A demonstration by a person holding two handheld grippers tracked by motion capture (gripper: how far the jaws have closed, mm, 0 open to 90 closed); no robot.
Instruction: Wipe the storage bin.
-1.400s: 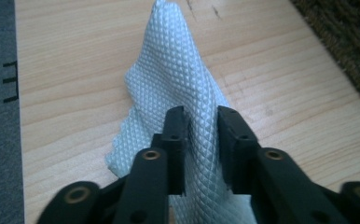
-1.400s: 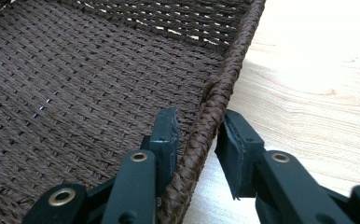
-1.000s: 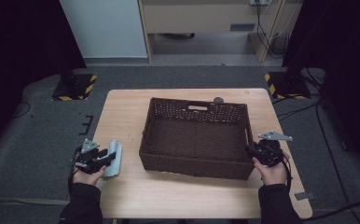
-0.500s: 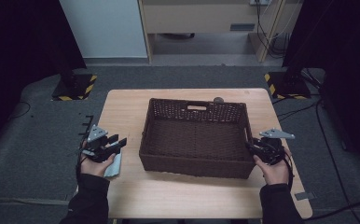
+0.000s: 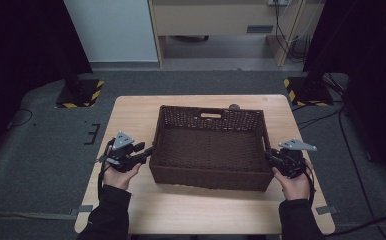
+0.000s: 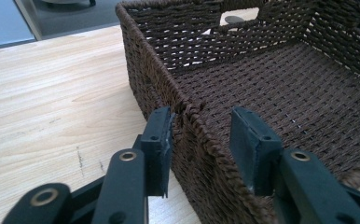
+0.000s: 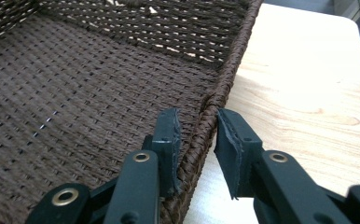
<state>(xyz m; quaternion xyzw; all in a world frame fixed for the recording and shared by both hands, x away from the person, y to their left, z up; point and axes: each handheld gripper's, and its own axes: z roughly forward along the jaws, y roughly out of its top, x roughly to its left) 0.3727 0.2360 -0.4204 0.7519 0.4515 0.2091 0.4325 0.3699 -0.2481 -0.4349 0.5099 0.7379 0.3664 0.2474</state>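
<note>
**Both Claws at the Rim of a Wicker Basket**

Seen from above: a dark brown wicker basket [image 5: 208, 177], open-topped and bare inside, standing mid-way across a pale wooden table [image 5: 131, 115], a cut-out handle slot in its far wall. At either short side, a black two-jaw claw in a hand coming in from the near edge.

On the left, the left gripper [image 5: 148, 152], carried by the left hand [image 5: 118, 172] under a grey three-cornered plate [image 5: 122, 140], reaching over the basket's left wall. In the left gripper view, the left gripper [image 6: 201, 135] astride the rim of the basket [image 6: 262, 70]: outer pad just beside the weave on the table [image 6: 52, 93] side, inner pad hanging clear above the basket floor. Released, then, with the wall between the jaws and nothing clamped.

On the right, the right gripper [image 5: 270, 157], in the right hand [image 5: 293, 182], set against the opposite wall. In the right gripper view, the right gripper [image 7: 197, 140] just closing in, with the braided rim of the basket [image 7: 75, 93] between the pads: inner pad flat against the inside of the wall, outer pad meeting the rim from the table [image 7: 299, 93] side. Clenched on the basket's right edge.
</note>
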